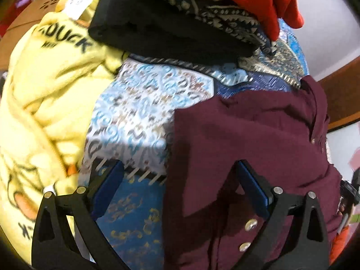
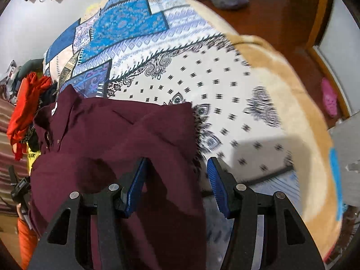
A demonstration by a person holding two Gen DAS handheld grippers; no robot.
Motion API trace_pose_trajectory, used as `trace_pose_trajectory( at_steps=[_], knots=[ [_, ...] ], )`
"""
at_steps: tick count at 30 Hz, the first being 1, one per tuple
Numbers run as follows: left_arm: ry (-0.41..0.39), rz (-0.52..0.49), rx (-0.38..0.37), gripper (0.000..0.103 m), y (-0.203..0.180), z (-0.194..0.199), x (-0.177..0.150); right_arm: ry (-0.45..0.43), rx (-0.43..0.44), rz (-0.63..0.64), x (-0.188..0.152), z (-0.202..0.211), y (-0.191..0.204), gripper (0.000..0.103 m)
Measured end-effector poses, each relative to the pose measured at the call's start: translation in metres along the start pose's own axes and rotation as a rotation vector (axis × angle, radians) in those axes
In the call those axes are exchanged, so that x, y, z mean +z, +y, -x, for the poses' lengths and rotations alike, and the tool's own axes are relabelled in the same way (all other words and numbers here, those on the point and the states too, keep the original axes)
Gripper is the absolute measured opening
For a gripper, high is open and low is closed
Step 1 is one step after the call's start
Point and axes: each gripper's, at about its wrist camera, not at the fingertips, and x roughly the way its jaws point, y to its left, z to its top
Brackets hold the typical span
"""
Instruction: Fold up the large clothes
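Both tongs, left point(image 1: 180, 186) and right point(image 2: 176, 184), were spread, holding nothing, over the maroon shirt point(image 2: 117, 135); risk was pinching the patterned bedsheet point(image 2: 202, 72) underneath along with the shirt edge.

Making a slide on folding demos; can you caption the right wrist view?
Open right tongs hover over a maroon button-up shirt spread on a blue-and-white patterned bedsheet.
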Motion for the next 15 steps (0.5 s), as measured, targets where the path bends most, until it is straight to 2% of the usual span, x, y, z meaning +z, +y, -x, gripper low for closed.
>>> trace_pose_trajectory(
  at_steps=[4, 6, 7, 8, 9, 10, 13, 15],
  knots=[
    [-0.024, -0.048, -0.014, 0.098, -0.011, -0.003, 0.007, 0.006, -0.005, 0.048, 0.007, -0.012, 0.011, 0.051],
    [-0.049, -0.08, -0.002, 0.085, -0.018, -0.004, 0.011, -0.005, -0.023, 0.08, 0.009, -0.016, 0.017, 0.047],
    [-0.055, -0.09, -0.001, 0.073, -0.018, -0.005, 0.012, -0.013, -0.036, 0.096, 0.009, -0.016, 0.02, 0.042],
    [-0.061, -0.1, -0.009, 0.055, -0.022, -0.006, 0.013, -0.021, -0.047, 0.105, 0.009, -0.016, 0.021, 0.036],
    [-0.052, -0.1, 0.002, 0.046, -0.026, -0.008, 0.015, -0.027, -0.054, 0.109, 0.01, -0.015, 0.019, 0.033],
    [-0.044, -0.097, 0.034, 0.032, -0.028, -0.009, 0.015, -0.04, -0.06, 0.115, 0.01, -0.014, 0.02, 0.028],
    [-0.058, -0.157, 0.118, 0.015, -0.046, -0.006, 0.014, -0.093, -0.07, 0.131, 0.01, -0.002, 0.021, 0.013],
    [-0.097, -0.254, 0.219, 0.012, -0.069, 0.0, 0.01, -0.134, -0.086, 0.142, 0.012, 0.009, 0.023, 0.011]
  ],
)
